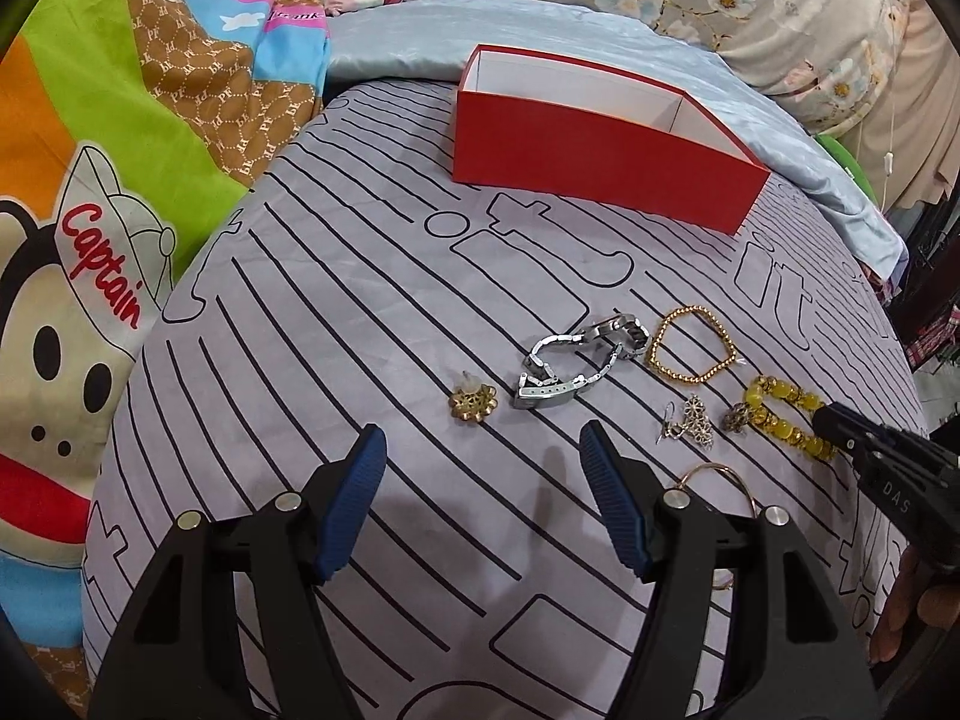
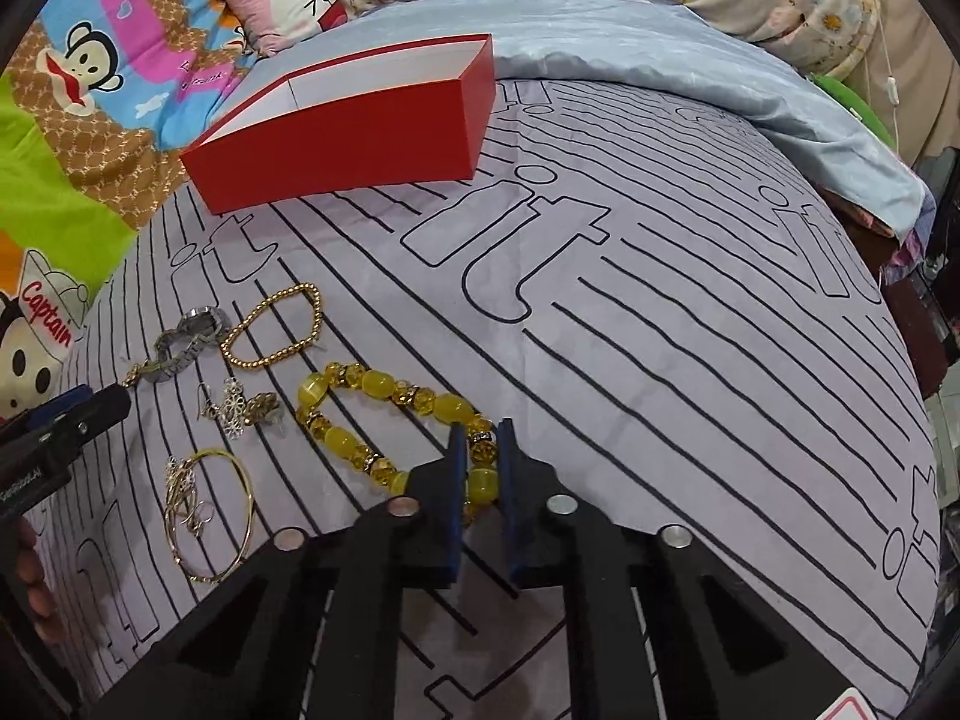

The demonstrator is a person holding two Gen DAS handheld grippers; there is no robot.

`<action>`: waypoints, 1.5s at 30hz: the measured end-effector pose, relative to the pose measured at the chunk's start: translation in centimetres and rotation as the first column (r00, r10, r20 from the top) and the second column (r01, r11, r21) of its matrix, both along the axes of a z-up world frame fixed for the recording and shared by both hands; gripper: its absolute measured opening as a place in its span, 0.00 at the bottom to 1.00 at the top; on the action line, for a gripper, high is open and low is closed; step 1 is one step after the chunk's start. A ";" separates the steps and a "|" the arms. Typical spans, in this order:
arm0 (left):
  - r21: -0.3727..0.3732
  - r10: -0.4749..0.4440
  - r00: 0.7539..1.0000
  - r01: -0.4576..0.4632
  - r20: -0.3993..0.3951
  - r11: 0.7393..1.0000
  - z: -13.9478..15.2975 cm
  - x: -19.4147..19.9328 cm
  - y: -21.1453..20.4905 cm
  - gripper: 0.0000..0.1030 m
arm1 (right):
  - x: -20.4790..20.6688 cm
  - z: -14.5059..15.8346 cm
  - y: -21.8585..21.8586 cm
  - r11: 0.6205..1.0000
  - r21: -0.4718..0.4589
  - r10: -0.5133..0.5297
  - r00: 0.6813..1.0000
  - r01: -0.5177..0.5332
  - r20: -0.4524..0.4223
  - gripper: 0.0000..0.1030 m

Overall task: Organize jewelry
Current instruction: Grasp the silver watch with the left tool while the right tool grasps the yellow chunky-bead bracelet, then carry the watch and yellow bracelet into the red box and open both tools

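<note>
A red box (image 1: 591, 165) with a white lining stands open on the grey line-printed bedsheet (image 1: 360, 312), toward its far edge where a pale blue quilt (image 1: 408, 39) begins; the part of its inside that shows holds nothing. All the jewelry lies on the sheet nearer than the box. A silver watch (image 1: 576, 363) lies roughly in the middle, with a gold bead bracelet (image 1: 690, 345) just beside it on the right and a gold flower earring (image 1: 471, 402) apart on its left. Nearer the front edge lie a silver dangle earring (image 1: 690, 423), a small dark gold earring (image 2: 264, 408), and a thin gold bangle (image 2: 219, 516) with a loose chain (image 2: 189, 498) tangled over it. The yellow bead bracelet (image 2: 384, 420) stretches out to the right of the group. The right gripper (image 2: 480, 438) is nearly closed, its blue pads (image 2: 456, 480) pressing on the near end of the yellow bead bracelet, with a yellow bead caught between them; the rest of the bracelet lies on the sheet. The left gripper (image 1: 483, 438) hangs above bare sheet just in front of the watch and the flower earring, its fingers (image 1: 354, 504) spread wide, holding and touching nothing. Cartoon-printed bedding (image 1: 90, 210) lies along the left edge.
</note>
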State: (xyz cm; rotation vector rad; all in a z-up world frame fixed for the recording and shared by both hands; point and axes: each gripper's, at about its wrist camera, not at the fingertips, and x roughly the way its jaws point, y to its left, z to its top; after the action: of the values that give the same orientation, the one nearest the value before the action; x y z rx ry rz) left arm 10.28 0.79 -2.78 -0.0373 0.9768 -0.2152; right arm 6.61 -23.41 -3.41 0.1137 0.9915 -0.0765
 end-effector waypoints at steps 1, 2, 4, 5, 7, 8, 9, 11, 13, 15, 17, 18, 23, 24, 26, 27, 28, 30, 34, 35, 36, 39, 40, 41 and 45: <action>-0.003 -0.002 1.000 0.002 0.001 1.000 0.0 0.1 0.0 0.63 | -0.2 0.0 0.0 1.000 0.001 -0.002 1.000 0.002 0.000 0.08; -0.002 -0.002 1.000 0.002 0.002 1.000 0.0 0.3 -0.1 0.63 | -0.3 0.0 0.0 1.000 0.005 -0.005 1.000 0.005 -0.001 0.08; -0.010 -0.003 1.000 0.003 0.003 1.000 0.1 0.7 -0.1 0.63 | -0.6 0.0 0.0 1.000 0.017 -0.015 1.000 0.015 -0.002 0.08; -0.015 -0.002 1.000 0.002 0.003 1.000 0.2 1.0 -0.1 0.63 | -0.8 0.0 0.0 1.000 0.022 -0.020 1.000 0.020 -0.003 0.08; -0.033 -0.003 1.000 0.003 0.000 0.999 0.1 1.7 -0.2 0.63 | -1.0 -0.1 0.2 0.999 0.025 -0.022 1.000 0.022 -0.002 0.08; -0.042 -0.003 1.000 0.003 -0.002 0.999 0.1 2.0 -0.3 0.62 | -1.1 -0.1 0.2 0.999 0.026 -0.024 1.000 0.024 -0.002 0.08; -0.047 -0.004 1.000 0.003 -0.005 0.999 0.0 2.4 -0.4 0.62 | -1.1 -0.1 0.2 0.999 0.028 -0.027 1.000 0.027 -0.003 0.08; -0.050 -0.016 1.000 0.016 -0.010 0.999 -0.3 3.2 -0.9 0.59 | -1.1 0.0 0.1 0.999 0.033 -0.031 0.999 0.031 -0.006 0.08; -0.041 -0.030 0.999 0.030 -0.009 0.999 -0.6 3.8 -1.4 0.55 | -1.0 0.0 0.0 0.998 0.044 -0.036 0.999 0.036 -0.009 0.08; -0.020 -0.046 0.999 0.046 -0.007 0.999 -1.0 4.2 -2.0 0.53 | -1.0 0.0 -0.1 0.998 0.054 -0.040 0.999 0.040 -0.012 0.08; 0.003 -0.068 0.998 0.068 0.010 0.998 -1.1 4.4 -2.4 0.51 | -0.9 0.0 -0.3 0.997 0.065 -0.045 0.999 0.046 -0.017 0.08; 0.021 -0.080 0.997 0.079 0.018 0.997 -1.2 4.5 -2.6 0.50 | -0.8 0.0 -0.3 0.996 0.071 -0.048 0.999 0.049 -0.020 0.08; 0.040 -0.150 0.988 0.148 0.044 0.988 -1.3 5.0 -3.6 0.38 | -0.6 0.0 -0.6 0.992 0.109 -0.055 0.998 0.058 -0.028 0.08; 0.039 -0.167 0.985 0.165 0.048 0.985 -1.4 5.0 -3.9 0.36 | -0.5 0.0 -0.6 0.992 0.110 -0.056 0.998 0.059 -0.029 0.08; 0.039 -0.185 0.981 0.183 0.053 0.982 -1.4 5.2 -4.3 0.27 | -0.4 0.0 -0.5 0.992 0.108 -0.056 0.998 0.059 -0.031 0.08; 0.035 -0.202 0.978 0.200 0.054 0.979 -1.4 5.3 -4.5 0.22 | -0.3 0.0 -0.4 0.992 0.108 -0.055 0.998 0.058 -0.031 0.08; 0.028 -0.209 0.977 0.208 0.050 0.978 -1.4 5.3 -4.7 0.13 | -0.3 0.0 -0.4 0.992 0.108 -0.055 0.998 0.059 -0.032 0.08; 0.012 -0.213 0.976 0.212 0.039 0.977 -1.3 5.4 -4.8 0.06 | -0.3 0.0 -0.6 0.991 0.117 -0.058 0.998 0.062 -0.034 0.08; -0.043 -0.200 0.980 0.200 0.016 0.979 -0.9 5.2 -4.5 0.03 | -0.5 0.6 -0.7 0.989 0.134 -0.064 0.998 0.066 -0.023 0.08; -0.055 -0.196 0.981 0.196 0.013 0.979 -0.8 5.1 -4.3 0.03 | -0.6 0.8 -0.7 0.989 0.134 -0.064 0.998 0.065 -0.016 0.08; -0.063 -0.193 0.981 0.193 0.012 0.979 -0.6 4.9 -4.3 0.03 | -0.6 1.0 -0.7 0.989 0.136 -0.063 0.998 0.064 -0.010 0.08; -0.076 -0.191 0.981 0.192 0.021 0.978 0.3 4.1 -4.0 0.02 | -0.9 2.2 -0.6 0.988 0.141 -0.060 0.998 0.057 0.017 0.08; -0.084 -0.191 0.981 0.193 0.024 0.978 0.6 4.0 -3.9 0.02 | -1.0 2.5 -0.6 0.988 0.142 -0.059 0.998 0.054 0.025 0.08; -0.094 -0.190 0.981 0.191 0.029 0.977 1.0 3.7 -3.8 0.02 | -1.1 2.9 -0.5 0.988 0.144 -0.057 0.998 0.051 0.036 0.08; -0.124 -0.193 0.980 0.198 0.051 0.972 2.6 2.8 -3.5 0.02 | -1.6 4.5 -0.2 0.989 0.145 -0.050 0.996 0.039 0.074 0.08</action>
State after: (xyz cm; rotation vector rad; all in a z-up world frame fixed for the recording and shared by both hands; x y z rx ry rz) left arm 13.06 -2.66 -0.19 -0.0543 0.9272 -0.4592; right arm 5.05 -23.64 1.11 0.2685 0.9165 -0.0411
